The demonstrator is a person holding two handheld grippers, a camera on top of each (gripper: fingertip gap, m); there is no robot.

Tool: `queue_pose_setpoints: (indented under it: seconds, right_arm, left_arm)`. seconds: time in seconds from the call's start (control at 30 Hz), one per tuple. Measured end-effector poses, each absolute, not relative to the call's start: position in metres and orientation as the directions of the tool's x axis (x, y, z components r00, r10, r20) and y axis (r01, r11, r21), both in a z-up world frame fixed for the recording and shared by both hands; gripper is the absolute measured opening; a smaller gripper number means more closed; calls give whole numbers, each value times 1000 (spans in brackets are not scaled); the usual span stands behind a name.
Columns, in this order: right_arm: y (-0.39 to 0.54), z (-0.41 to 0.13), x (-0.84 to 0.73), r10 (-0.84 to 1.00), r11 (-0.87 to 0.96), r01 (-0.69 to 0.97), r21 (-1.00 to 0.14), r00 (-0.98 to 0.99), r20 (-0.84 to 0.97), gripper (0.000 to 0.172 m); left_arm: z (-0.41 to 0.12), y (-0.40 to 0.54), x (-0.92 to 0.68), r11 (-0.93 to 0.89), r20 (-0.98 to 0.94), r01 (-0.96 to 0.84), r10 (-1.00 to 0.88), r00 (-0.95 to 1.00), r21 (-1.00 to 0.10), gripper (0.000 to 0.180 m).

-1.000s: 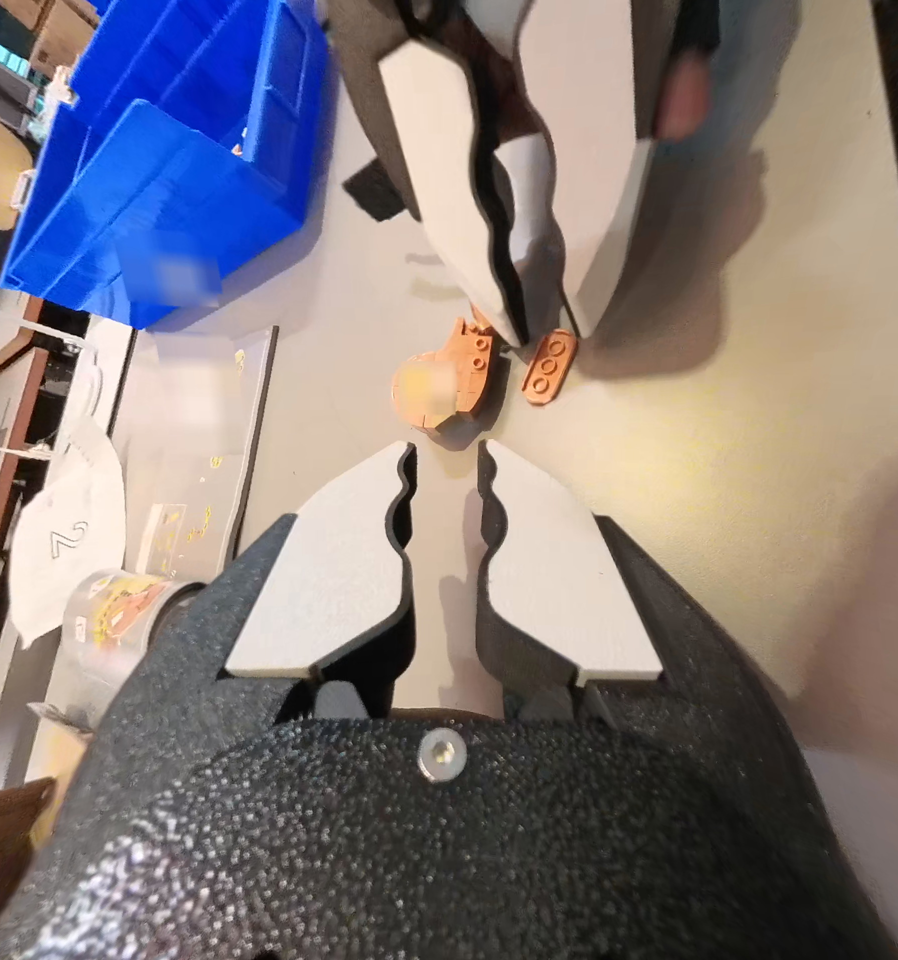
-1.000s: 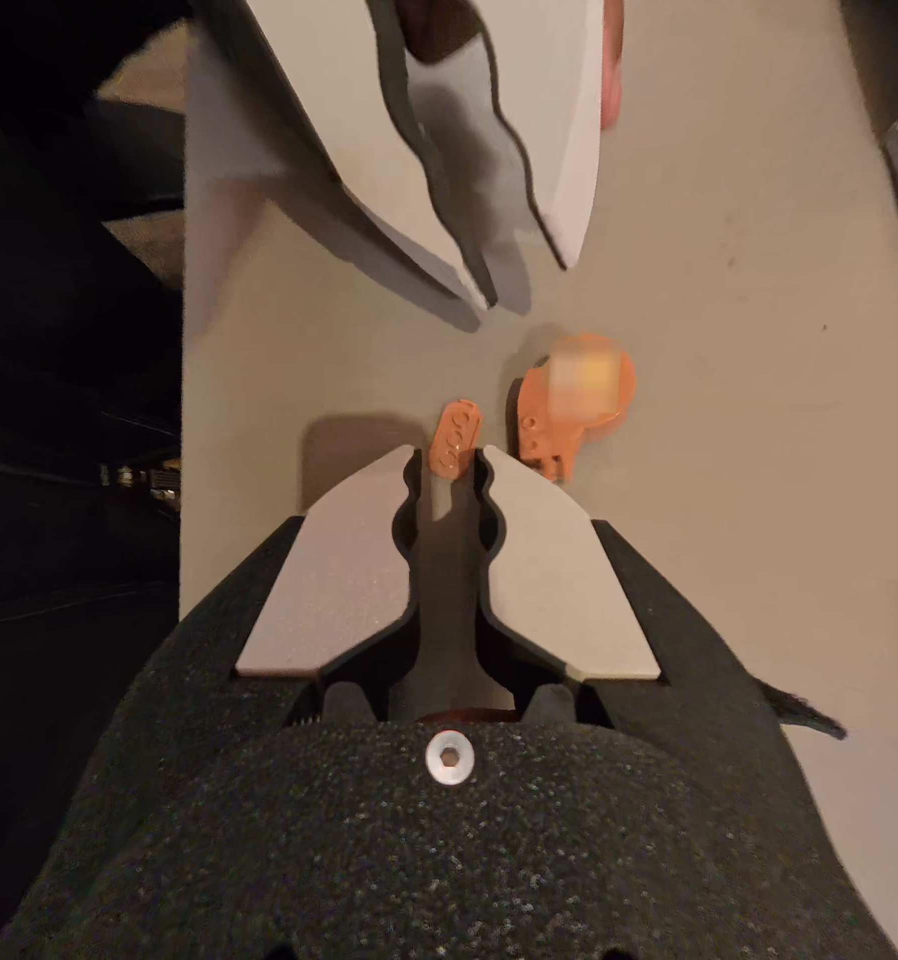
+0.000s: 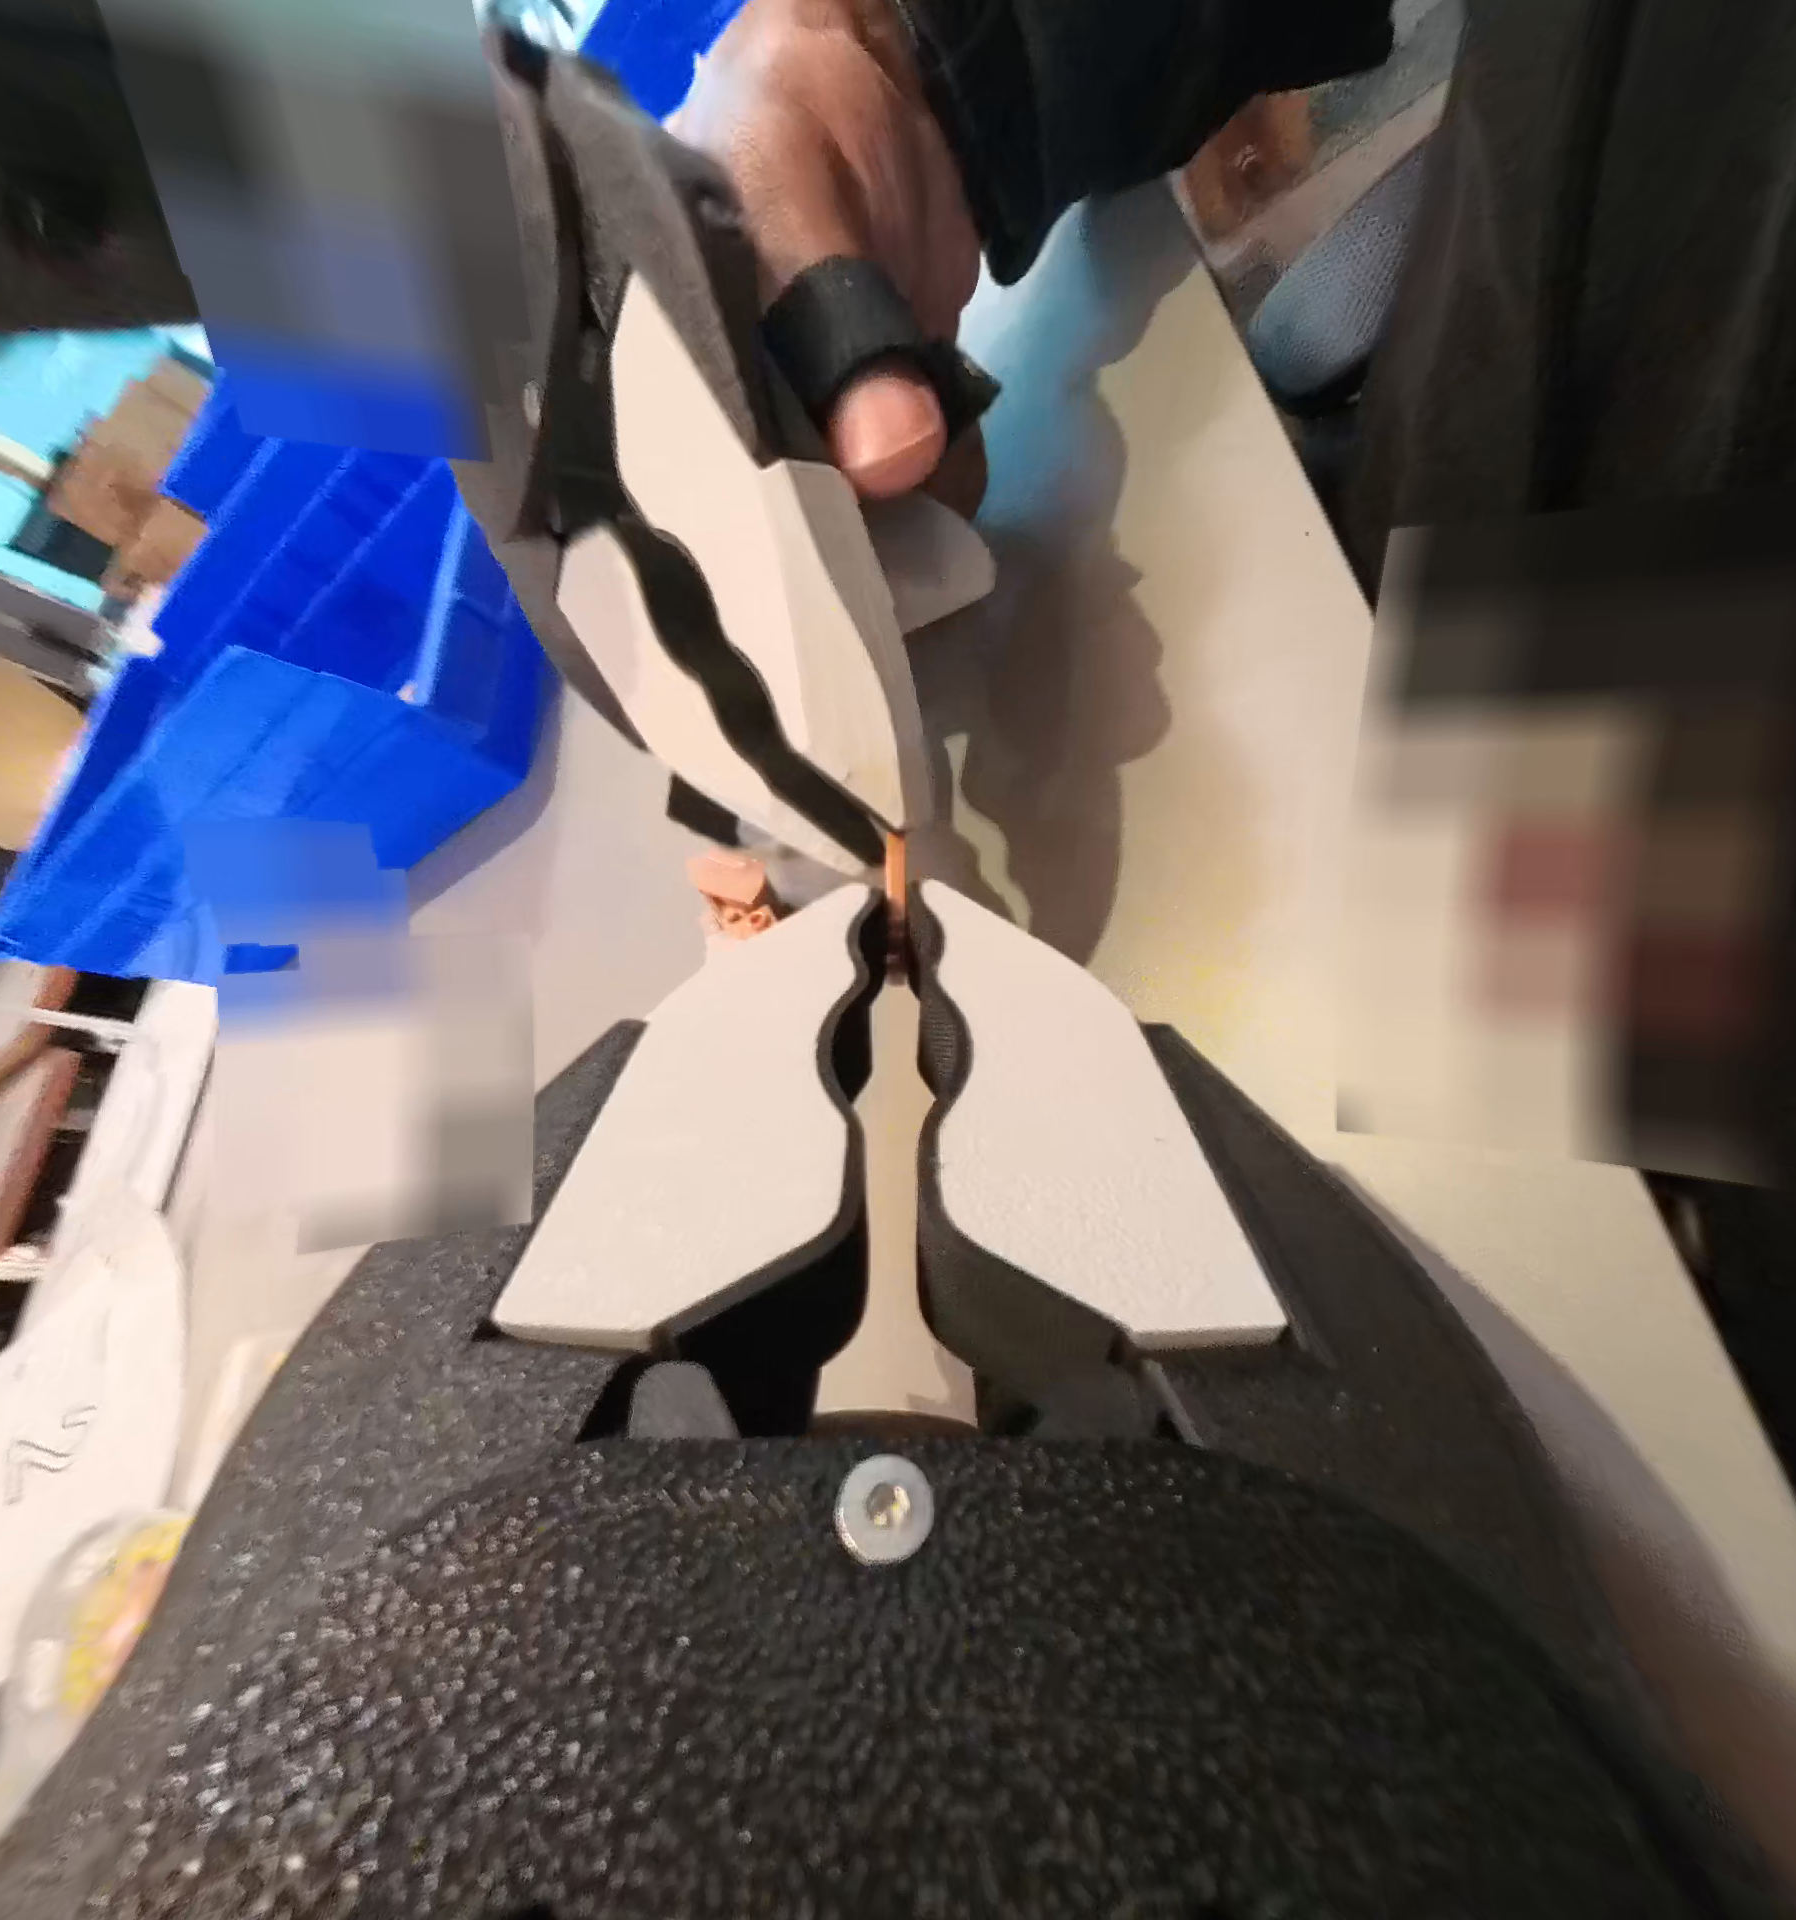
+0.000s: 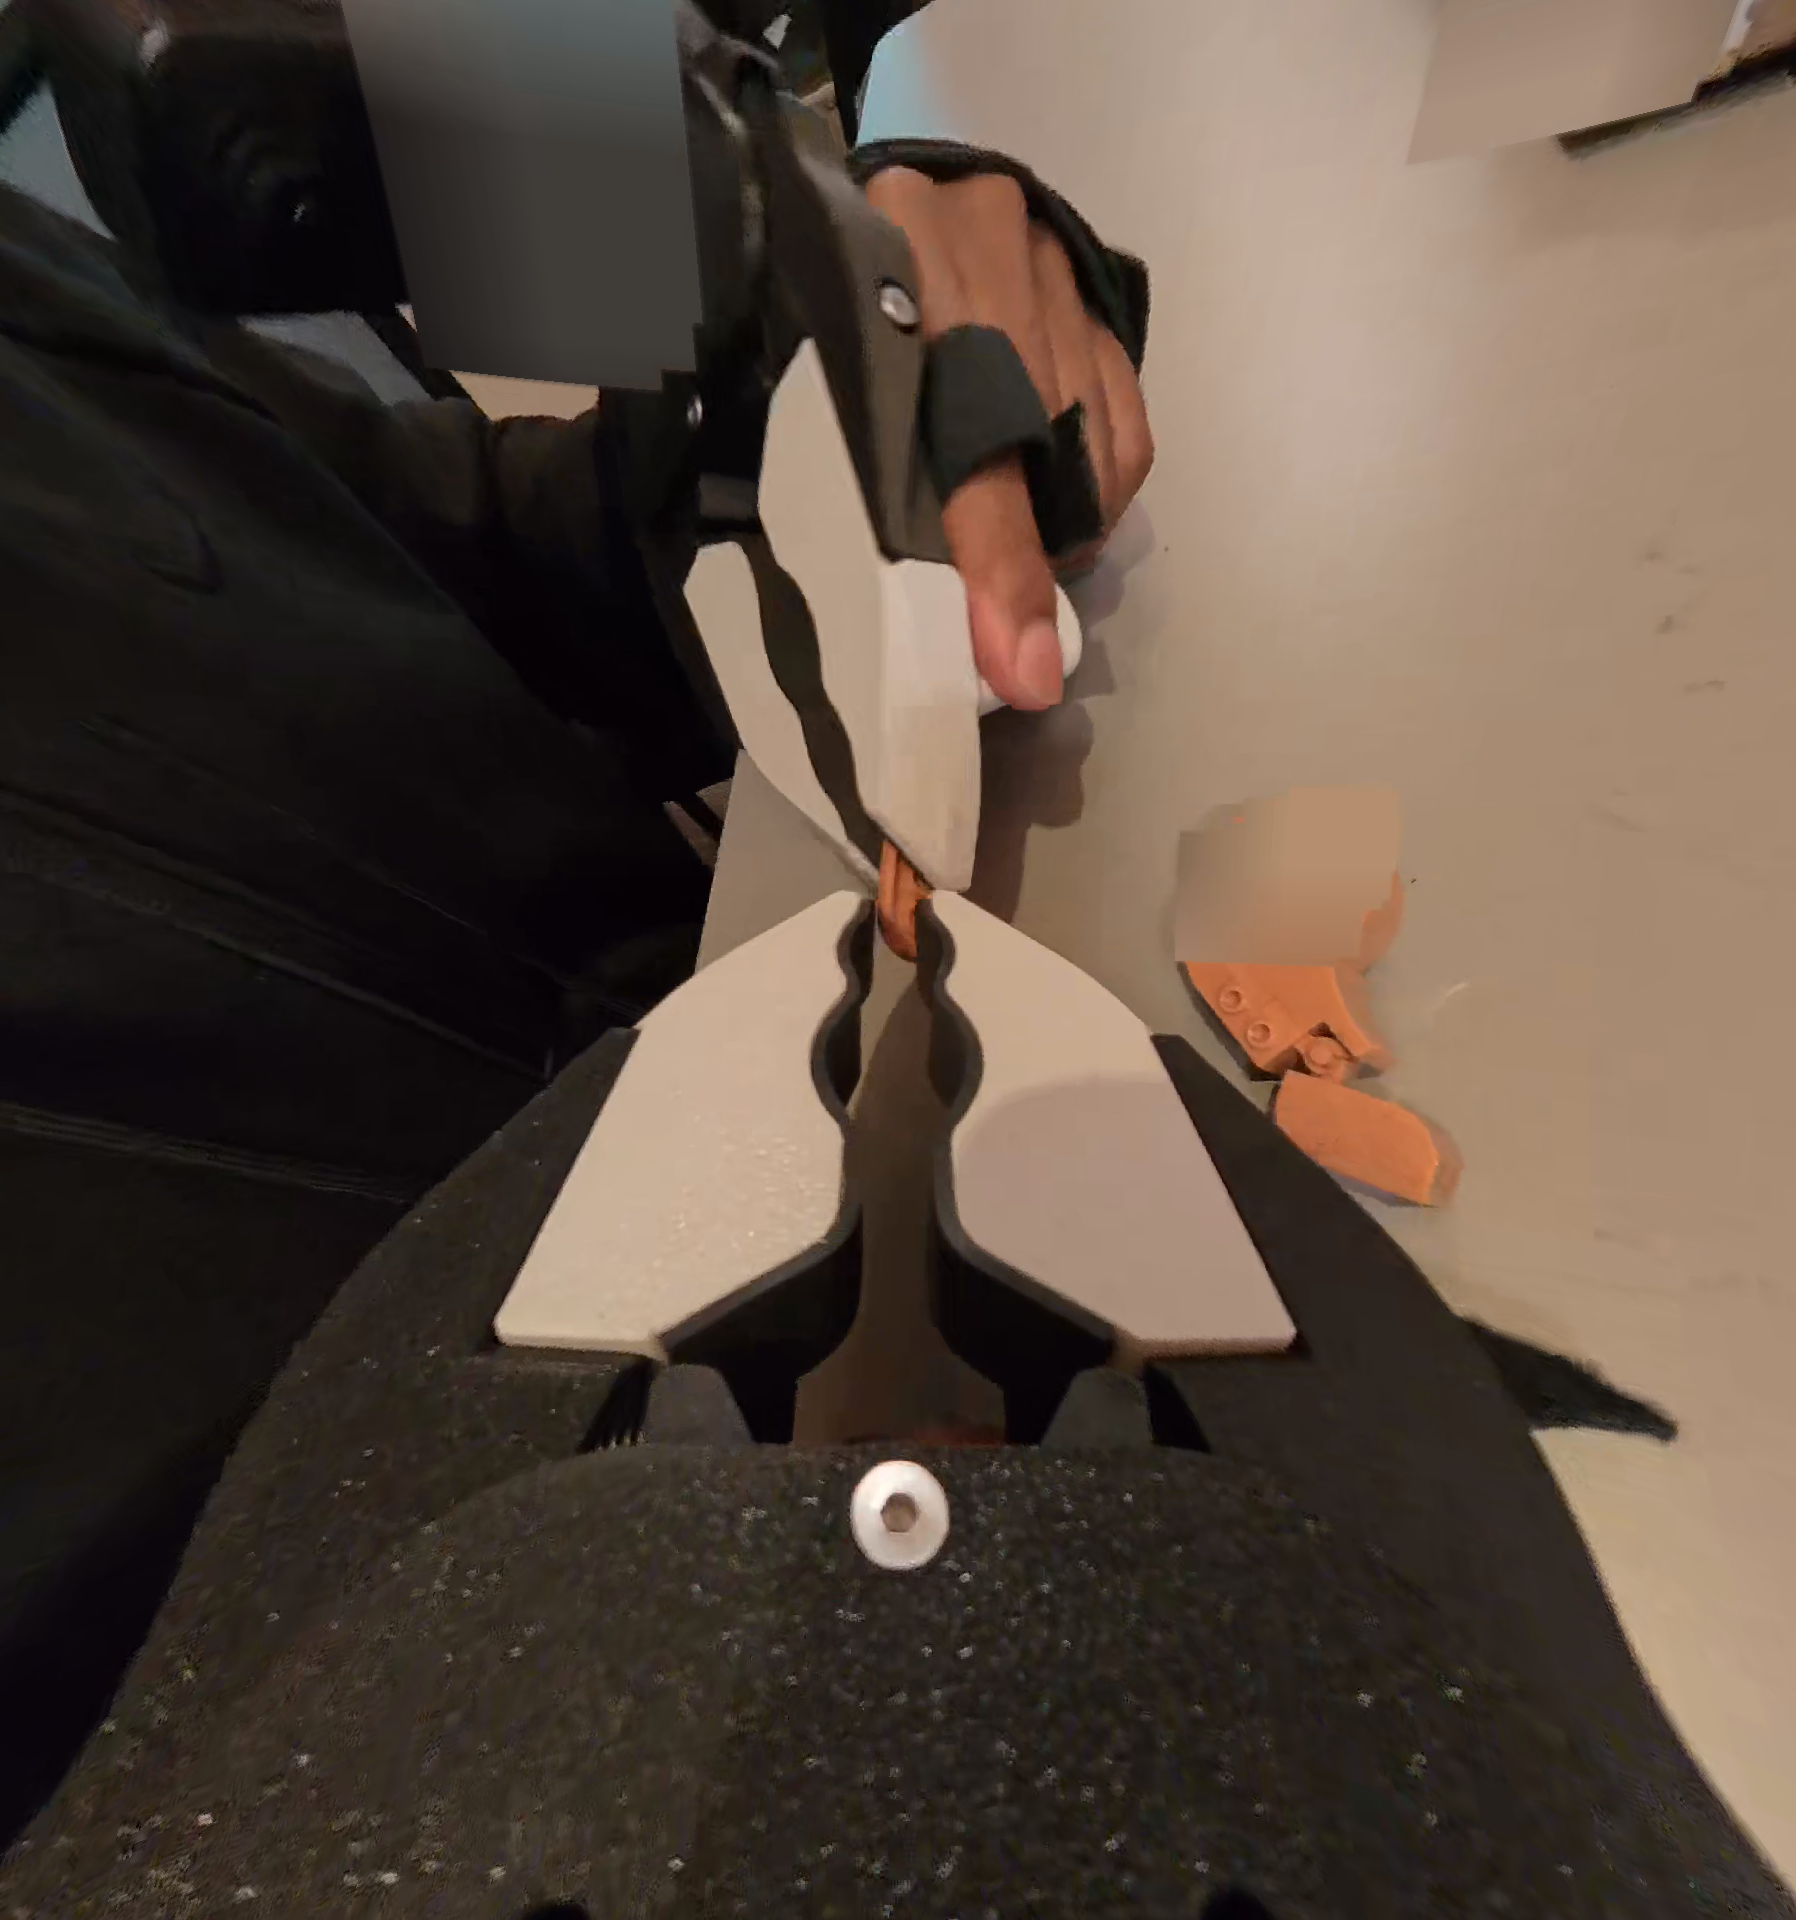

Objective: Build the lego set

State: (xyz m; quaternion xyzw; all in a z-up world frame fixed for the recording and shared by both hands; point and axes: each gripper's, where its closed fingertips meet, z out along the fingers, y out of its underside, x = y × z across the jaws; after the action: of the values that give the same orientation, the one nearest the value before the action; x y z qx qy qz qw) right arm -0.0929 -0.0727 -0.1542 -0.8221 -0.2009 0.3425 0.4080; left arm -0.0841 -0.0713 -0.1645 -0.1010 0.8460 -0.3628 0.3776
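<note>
Orange plate (image 3: 896, 902) is pinched from opposite ends by both grippers, left gripper (image 3: 895, 940) and right gripper (image 4: 899, 928) each clamped on it, above the table (image 4: 1496, 520) near its edge; orange bricks (image 4: 1309, 1039) lie nearby.

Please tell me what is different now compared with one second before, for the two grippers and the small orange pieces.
The small flat orange piece has left the table: the right gripper and the left gripper have both closed on it, tip to tip, in the air. The bigger orange pieces stayed on the table, and the blue bins stayed put.
</note>
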Motion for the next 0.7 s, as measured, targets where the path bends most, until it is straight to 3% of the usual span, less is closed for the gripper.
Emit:
queue_pose_setpoints:
  seconds: [0.1, 0.2, 0.37, 0.47, 0.6, 0.7]
  right_arm:
    - [-69, -152, -75, 612, -509, 146, -848, 754, -238, 18]
    - [-62, -152, -47, 586, -395, 355, -847, 808, 65, 25]
    - [-58, -187, -22, 647, -380, 671, -637, 685, 335, 43]
    - [-49, -191, -22, 674, -342, 700, -627, 648, 355, 43]
    - [-42, -194, -27, 708, -344, 673, -655, 644, 290, 20]
    - [-39, -193, -28, 691, -389, 597, -702, 693, 206, 19]
  left_arm:
    - [-162, -68, -80, 643, -455, 8, -533, -713, -766, 3]
    - [-158, -60, -74, 545, -319, -110, -630, -708, -831, 3]
    - [-154, -50, -67, 331, -24, -314, -722, -692, -890, 3]
    - [-151, -46, -63, 206, 135, -404, -731, -669, -891, 3]
    - [-152, -41, -60, 107, 278, -495, -717, -639, -862, 3]
    - [-154, -37, -58, 70, 350, -557, -711, -610, -828, 3]
